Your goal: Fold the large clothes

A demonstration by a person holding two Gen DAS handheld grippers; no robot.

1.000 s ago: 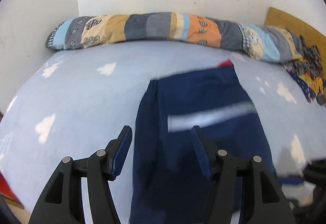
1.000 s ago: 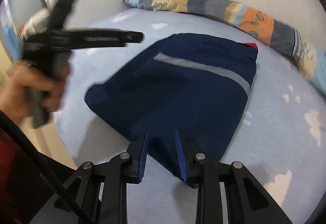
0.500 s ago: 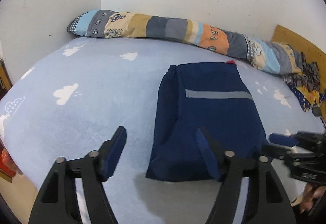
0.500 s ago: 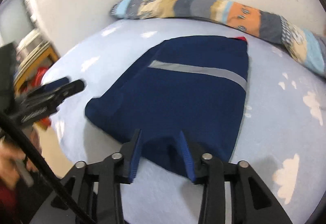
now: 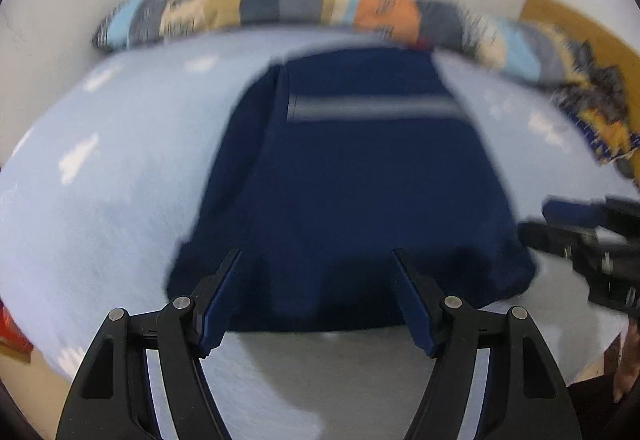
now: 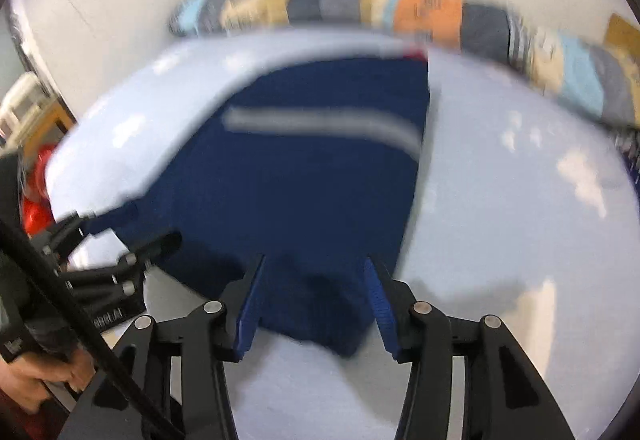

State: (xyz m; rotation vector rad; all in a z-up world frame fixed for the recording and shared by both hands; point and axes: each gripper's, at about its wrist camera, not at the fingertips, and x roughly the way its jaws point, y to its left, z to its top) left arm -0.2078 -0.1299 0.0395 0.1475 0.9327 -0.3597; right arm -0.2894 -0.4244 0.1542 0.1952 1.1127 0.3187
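Navy garment (image 5: 360, 176) lies flat on your pale blue bed (image 5: 112, 176), long axis running away toward the patchwork bolster (image 5: 280, 4). Its near hem sits between both sets of jaws: your left gripper (image 5: 318, 296) stands wide at the left corner, your right gripper (image 6: 314, 300) is opening over the right corner, pads clear of cloth.
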